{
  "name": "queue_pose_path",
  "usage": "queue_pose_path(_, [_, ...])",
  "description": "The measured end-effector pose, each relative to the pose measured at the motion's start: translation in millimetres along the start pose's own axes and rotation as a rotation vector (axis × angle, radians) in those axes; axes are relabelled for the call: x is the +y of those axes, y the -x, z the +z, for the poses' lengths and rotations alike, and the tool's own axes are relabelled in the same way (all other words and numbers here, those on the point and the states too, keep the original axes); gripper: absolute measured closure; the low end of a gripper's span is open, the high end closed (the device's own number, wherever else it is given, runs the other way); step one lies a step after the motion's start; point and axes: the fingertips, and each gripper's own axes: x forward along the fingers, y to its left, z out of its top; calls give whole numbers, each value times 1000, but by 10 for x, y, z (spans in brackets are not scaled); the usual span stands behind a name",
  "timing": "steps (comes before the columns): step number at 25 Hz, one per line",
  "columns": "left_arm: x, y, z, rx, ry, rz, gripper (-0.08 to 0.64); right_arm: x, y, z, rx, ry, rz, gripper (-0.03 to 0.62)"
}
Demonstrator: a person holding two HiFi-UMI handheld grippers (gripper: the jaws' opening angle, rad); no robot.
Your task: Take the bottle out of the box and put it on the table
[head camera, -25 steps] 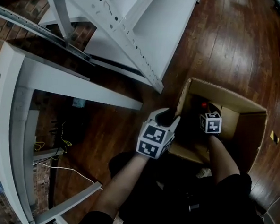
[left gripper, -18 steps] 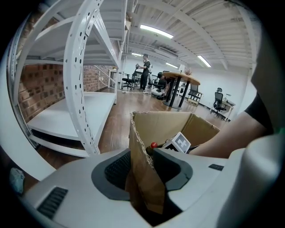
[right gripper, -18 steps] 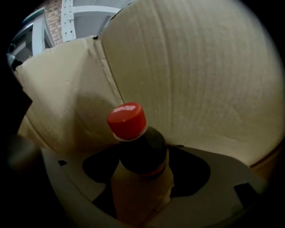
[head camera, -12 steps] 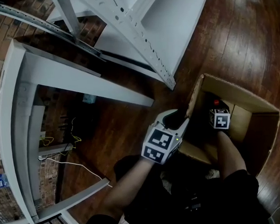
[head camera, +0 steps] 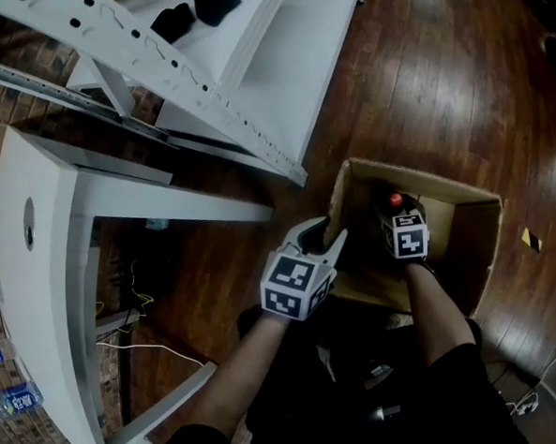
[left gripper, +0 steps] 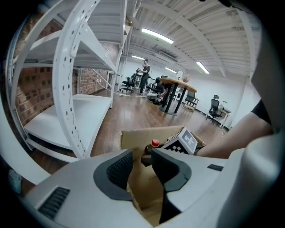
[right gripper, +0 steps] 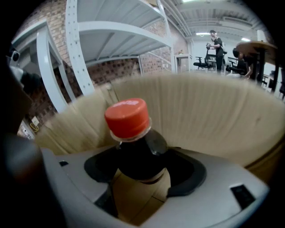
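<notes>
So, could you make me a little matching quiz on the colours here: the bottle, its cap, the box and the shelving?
Things:
1. cap
2. bottle
3. box
4. shelving

Colours:
A. white
B. dark, almost black
C. red
D. tan cardboard

Pairs: 1-C, 2-B, 3-D, 4-A
</notes>
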Motion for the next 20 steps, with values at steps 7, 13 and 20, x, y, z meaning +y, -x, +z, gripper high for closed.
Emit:
queue_pose_path(7, [-837, 571, 1527, -81, -37, -119, 422, 119, 2162, 987, -107, -49, -11, 268])
queue_pose_path(13, [-1387, 1429, 2677, -93, -51, -161, 422, 355, 3916, 1531, -142, -54, -18, 268])
queue_pose_path(20, [-1791, 2434, 4156, -238, -62, -199, 422, 524, 5579, 2559, -249, -3, -47, 268])
